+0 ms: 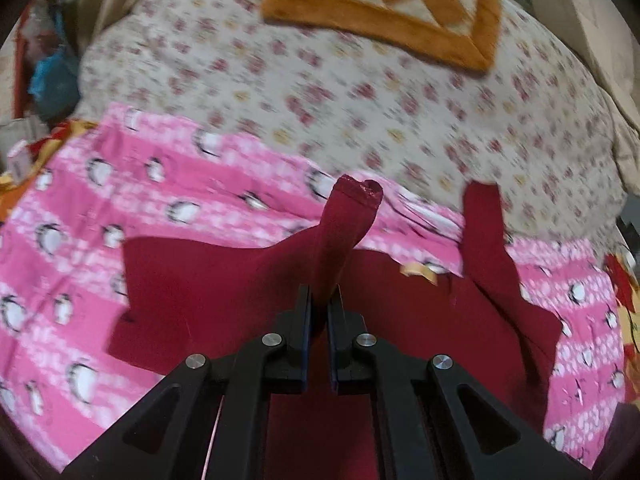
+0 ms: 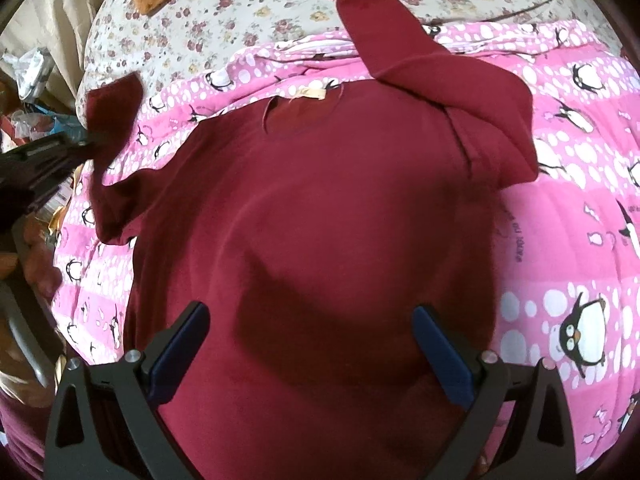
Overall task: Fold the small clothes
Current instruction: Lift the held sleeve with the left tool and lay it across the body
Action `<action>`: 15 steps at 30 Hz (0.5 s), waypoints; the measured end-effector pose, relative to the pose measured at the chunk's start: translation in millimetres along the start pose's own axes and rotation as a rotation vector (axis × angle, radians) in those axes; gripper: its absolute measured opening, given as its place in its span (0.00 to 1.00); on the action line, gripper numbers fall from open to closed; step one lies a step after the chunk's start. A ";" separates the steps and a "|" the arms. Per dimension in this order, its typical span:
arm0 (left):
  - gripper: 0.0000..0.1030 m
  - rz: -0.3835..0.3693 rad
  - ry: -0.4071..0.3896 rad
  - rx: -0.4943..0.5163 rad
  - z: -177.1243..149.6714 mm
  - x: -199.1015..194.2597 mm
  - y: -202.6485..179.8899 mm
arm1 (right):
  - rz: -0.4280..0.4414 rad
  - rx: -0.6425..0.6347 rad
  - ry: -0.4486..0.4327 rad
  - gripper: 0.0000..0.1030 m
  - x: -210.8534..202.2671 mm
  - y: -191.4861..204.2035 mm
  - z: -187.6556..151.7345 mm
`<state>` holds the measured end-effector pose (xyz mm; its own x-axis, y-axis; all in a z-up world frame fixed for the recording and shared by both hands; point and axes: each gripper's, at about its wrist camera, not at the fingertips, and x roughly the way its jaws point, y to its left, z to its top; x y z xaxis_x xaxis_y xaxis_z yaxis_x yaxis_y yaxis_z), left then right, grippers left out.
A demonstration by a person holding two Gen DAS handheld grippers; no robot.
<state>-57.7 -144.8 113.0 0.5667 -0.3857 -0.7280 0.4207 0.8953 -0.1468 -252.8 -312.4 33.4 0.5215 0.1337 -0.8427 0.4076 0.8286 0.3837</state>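
Your bed's floral sheet carries a pink penguin blanket and an orange checkered mat.

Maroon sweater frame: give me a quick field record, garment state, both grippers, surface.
garment: maroon long-sleeved sweater, spread out, neck label away from the right wrist camera
left sleeve: lifted off the blanket, cuff sticking up past the fingers
right sleeve: folded in across the shoulder
left gripper: shut on the left sleeve
right gripper: open, over the sweater body, holding nothing
surface: pink penguin-print blanket over a floral bedsheet
background: orange checked mat
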 end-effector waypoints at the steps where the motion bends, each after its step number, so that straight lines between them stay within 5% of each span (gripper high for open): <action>1: 0.00 -0.020 0.017 0.010 -5.0 8.3 -9.9 | -0.001 0.002 -0.001 1.00 -1.0 -1.8 0.7; 8: 0.00 -0.183 0.165 0.051 -42.4 61.5 -47.7 | -0.024 0.016 -0.036 1.00 -15.4 -15.1 6.4; 11: 0.10 -0.268 0.227 0.048 -47.7 63.1 -42.6 | -0.003 0.032 -0.051 1.00 -18.5 -19.4 10.8; 15: 0.13 -0.238 0.153 0.033 -38.5 24.4 -12.5 | 0.009 -0.011 -0.087 0.99 -23.2 -11.0 23.8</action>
<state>-76.3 -156.8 71.3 0.3370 -0.5439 -0.7685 0.5535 0.7747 -0.3056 -251.6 -337.6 57.7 0.5887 0.0935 -0.8029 0.3950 0.8333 0.3867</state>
